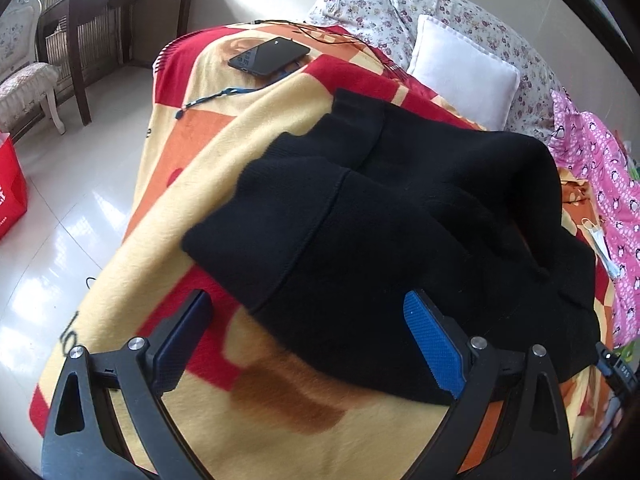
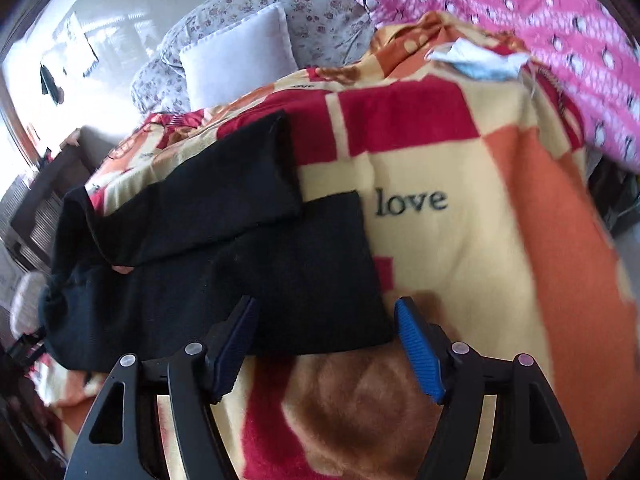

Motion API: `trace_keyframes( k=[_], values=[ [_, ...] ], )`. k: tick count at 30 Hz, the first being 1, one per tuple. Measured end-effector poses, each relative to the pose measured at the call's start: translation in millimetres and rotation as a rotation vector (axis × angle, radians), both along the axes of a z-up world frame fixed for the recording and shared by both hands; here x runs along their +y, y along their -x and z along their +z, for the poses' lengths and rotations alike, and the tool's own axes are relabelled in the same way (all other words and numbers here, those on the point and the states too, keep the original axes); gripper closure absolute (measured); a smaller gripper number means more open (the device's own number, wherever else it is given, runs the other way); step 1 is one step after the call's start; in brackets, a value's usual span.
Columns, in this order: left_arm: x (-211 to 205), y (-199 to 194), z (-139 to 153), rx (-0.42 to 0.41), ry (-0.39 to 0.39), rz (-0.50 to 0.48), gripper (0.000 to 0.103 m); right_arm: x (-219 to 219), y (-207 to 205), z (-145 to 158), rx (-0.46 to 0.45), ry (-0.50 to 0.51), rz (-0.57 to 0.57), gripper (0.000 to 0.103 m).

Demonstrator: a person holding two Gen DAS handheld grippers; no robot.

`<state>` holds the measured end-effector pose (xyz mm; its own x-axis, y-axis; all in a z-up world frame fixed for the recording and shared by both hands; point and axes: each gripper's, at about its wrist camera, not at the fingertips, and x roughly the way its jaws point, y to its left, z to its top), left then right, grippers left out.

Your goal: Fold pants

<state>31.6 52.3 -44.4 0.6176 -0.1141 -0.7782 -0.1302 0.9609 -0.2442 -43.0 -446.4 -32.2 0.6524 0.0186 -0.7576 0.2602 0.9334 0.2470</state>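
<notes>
Black pants (image 1: 400, 220) lie crumpled on a yellow, red and orange blanket (image 1: 192, 184) over a bed. My left gripper (image 1: 308, 300) stands open just above one bunched end of them; the black cloth runs between its blue pads (image 1: 434, 344) without being pinched. In the right wrist view the pants (image 2: 240, 272) stretch away to the left, one leg lying slanted over the other. My right gripper (image 2: 327, 305) is open over the near right corner of the lower leg, and its pads (image 2: 418, 344) are apart from the cloth.
A black phone (image 1: 270, 56) and a blue lanyard (image 1: 216, 96) lie at the blanket's far end. A white pillow (image 1: 464, 64), floral bedding (image 1: 360, 4), pink penguin-print cloth (image 1: 592, 168) and a face mask (image 1: 600, 240) sit to the right. A dark table (image 1: 100, 12), chair (image 1: 24, 80) and red bag (image 1: 10, 188) stand on the floor at left.
</notes>
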Motion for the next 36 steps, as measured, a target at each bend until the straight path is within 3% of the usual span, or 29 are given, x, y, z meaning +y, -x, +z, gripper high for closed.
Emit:
trace_keyframes(
  k=[2, 5, 7, 9, 11, 12, 13, 14, 17, 22, 29, 33, 35, 36],
  values=[
    [-6, -1, 1, 0.0, 0.009, -0.027, 0.011, 0, -3, -4, -0.004, -0.005, -0.01, 0.031],
    [-7, 0, 3, 0.003, 0.006, -0.042, 0.026, -3, -4, -2, 0.001, -0.032, -0.034, 0.031],
    [-4, 2, 5, -0.007, 0.011, -0.035, 0.043, -3, 2, 2, -0.015, -0.069, -0.032, 0.03],
    [-1, -1, 4, -0.005, 0.022, -0.032, 0.05, -8, 0, -2, -0.011, -0.083, -0.051, 0.028],
    [-1, -3, 4, -0.003, 0.024, -0.031, 0.065, -11, -7, -4, -0.028, -0.069, -0.055, 0.029],
    [-3, -3, 5, -0.008, 0.022, -0.036, 0.081, -9, -13, -5, -0.028, -0.035, -0.053, 0.043],
    [-4, -4, 6, -0.009, 0.028, -0.045, 0.091, -7, -17, -4, -0.029, -0.013, -0.049, 0.061],
    [-5, -4, 7, -0.01, 0.031, -0.049, 0.091, -6, -20, -4, -0.036, -0.017, -0.045, 0.097],
    [-4, 2, 17, -0.029, 0.018, -0.041, 0.094, -4, -16, 5, -0.08, -0.037, -0.03, 0.097],
    [8, 25, 48, -0.081, 0.038, -0.057, 0.094, -9, 29, 47, -0.189, -0.042, -0.023, 0.097],
    [12, 57, 59, -0.068, 0.036, -0.1, 0.094, -15, 89, 80, -0.222, -0.044, 0.008, 0.097],
    [18, 67, 37, -0.013, 0.005, -0.099, 0.094, -20, 110, 72, -0.174, -0.014, 0.006, 0.097],
    [19, 68, 21, 0.029, -0.012, -0.092, 0.093, -24, 106, 53, -0.097, 0.011, -0.011, 0.097],
    [20, 68, 14, 0.04, -0.023, -0.086, 0.089, -25, 102, 41, -0.034, 0.081, -0.051, 0.095]
  ],
)
